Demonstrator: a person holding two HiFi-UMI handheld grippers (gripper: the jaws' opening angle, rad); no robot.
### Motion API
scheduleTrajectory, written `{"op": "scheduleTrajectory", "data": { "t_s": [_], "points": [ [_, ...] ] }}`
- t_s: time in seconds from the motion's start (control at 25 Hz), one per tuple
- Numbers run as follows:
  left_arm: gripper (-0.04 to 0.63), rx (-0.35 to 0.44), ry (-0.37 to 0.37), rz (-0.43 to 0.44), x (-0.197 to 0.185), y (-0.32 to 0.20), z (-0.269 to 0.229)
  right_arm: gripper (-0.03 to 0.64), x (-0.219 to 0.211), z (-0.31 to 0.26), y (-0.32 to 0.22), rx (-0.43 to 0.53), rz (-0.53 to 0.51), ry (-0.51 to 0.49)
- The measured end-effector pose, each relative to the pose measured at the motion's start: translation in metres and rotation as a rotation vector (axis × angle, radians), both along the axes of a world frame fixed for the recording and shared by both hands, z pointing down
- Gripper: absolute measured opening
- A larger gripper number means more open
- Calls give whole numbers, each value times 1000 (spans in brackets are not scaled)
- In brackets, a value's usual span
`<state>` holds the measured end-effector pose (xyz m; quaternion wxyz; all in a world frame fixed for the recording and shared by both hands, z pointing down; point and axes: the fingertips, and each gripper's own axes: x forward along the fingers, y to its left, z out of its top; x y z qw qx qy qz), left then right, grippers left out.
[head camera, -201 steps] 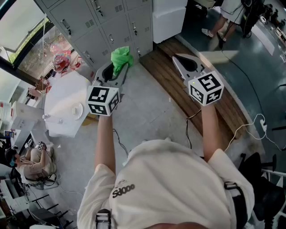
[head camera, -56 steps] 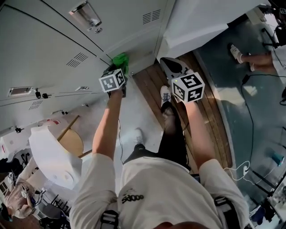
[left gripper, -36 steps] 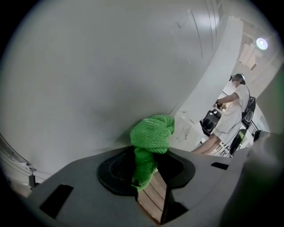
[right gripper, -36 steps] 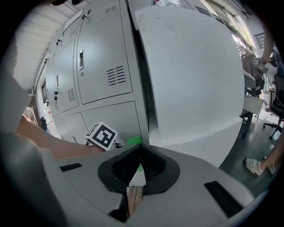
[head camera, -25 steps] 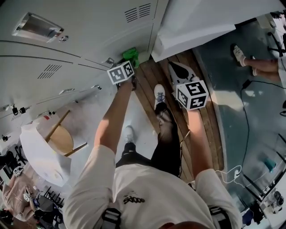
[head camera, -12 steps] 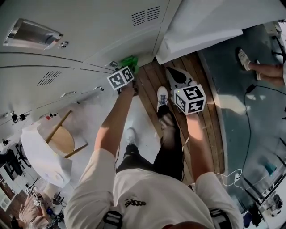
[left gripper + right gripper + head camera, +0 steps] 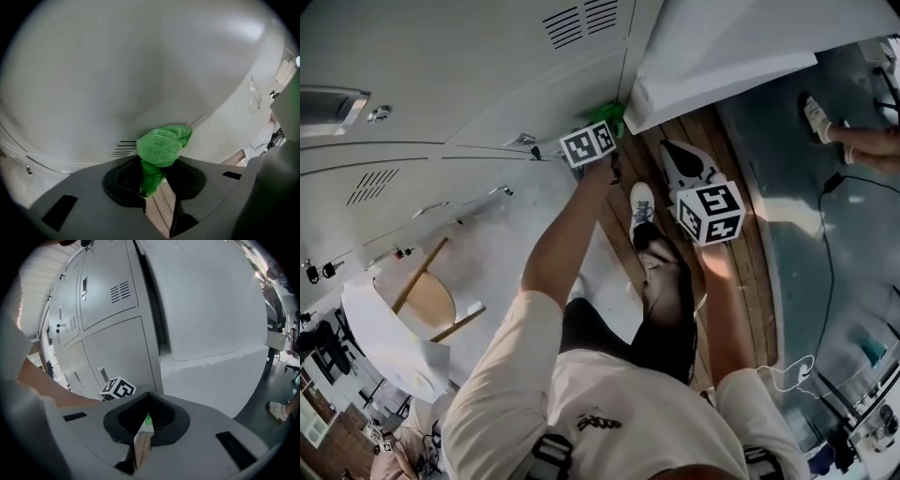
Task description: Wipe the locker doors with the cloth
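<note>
The left gripper (image 7: 153, 182) pinches the cloth (image 7: 161, 145) against a locker door (image 7: 117, 70), top middle in the head view. The right gripper (image 7: 143, 437) is closed, empty. Wiping step; next, I think, rub it sideways.

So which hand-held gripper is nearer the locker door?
Left. The left hand-held gripper holds the cloth up against the door; the right hand-held gripper hangs back from it, over the wooden floor strip.
</note>
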<state>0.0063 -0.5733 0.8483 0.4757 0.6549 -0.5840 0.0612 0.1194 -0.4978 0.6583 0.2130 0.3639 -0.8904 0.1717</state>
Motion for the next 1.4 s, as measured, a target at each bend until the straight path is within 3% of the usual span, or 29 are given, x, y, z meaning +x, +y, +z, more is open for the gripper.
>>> {"op": "scheduleTrajectory", "data": {
  "t_s": [0.2, 0.32, 0.44, 0.64, 0.84, 1.04, 1.16, 1.4],
  "points": [
    [133, 58, -13, -54, -5, 0, 32, 9, 10, 32, 1, 17, 4, 38],
    [132, 50, -78, -133, -43, 24, 56, 9, 6, 46, 4, 24, 8, 44],
    [132, 60, -167, -150, -86, 51, 68, 9, -10, 52, 12, 38, -3, 36],
    [132, 54, -226, -201, -150, 98, 73, 9, -44, 44, 38, 56, -44, 27],
    [132, 92, -360, -124, -192, 129, 36, 9, -69, 22, 66, 80, -61, 16],
    [129, 159, -457, -18, -199, 140, -28, 9, -89, -11, 98, 87, -67, 4],
    [129, 219, -470, 22, -195, 139, -74, 9, -91, -33, 111, 93, -50, -5],
    [127, 339, -424, 20, -189, 145, -184, 9, -85, -100, 150, 121, 22, -30]
  ]
}}
